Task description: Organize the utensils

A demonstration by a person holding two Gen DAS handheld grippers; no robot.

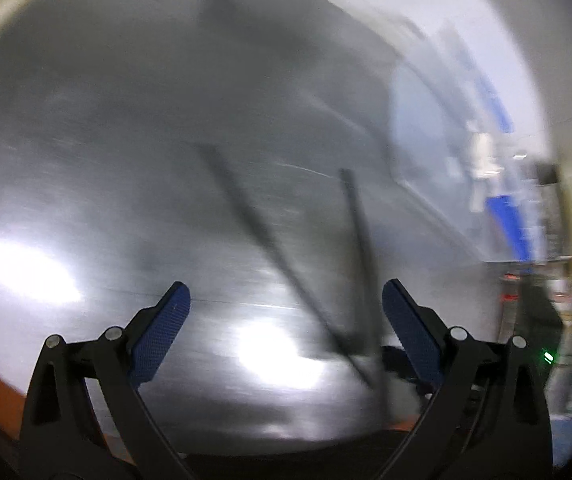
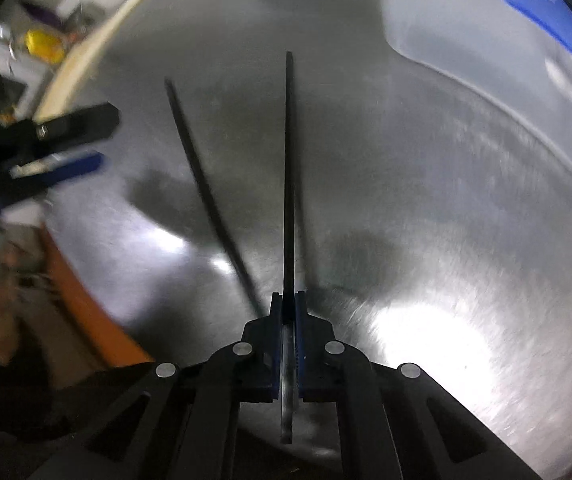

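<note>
The right gripper (image 2: 288, 312) is clamped on one black chopstick (image 2: 288, 168), its blue pads (image 2: 300, 320) pressed flat against either side near the butt end, the silver end sticking out behind the fingers and the long shaft running straight ahead over the steel table (image 2: 426, 208). A second chopstick (image 2: 206, 196) slants beside it to the left, its near end meeting the gripper's left finger; whether it is gripped cannot be told. The left gripper (image 1: 286, 308) stands wide open with nothing between its blue pads (image 1: 166, 320), hovering over the same table; both chopsticks show blurred ahead of it, towards its right finger. Beyond, at the table's far right, sits a clear bin (image 2: 486, 28) with a blue lid (image 2: 546, 4). An orange edge (image 2: 86, 300) runs along the table's near left side.
</note>
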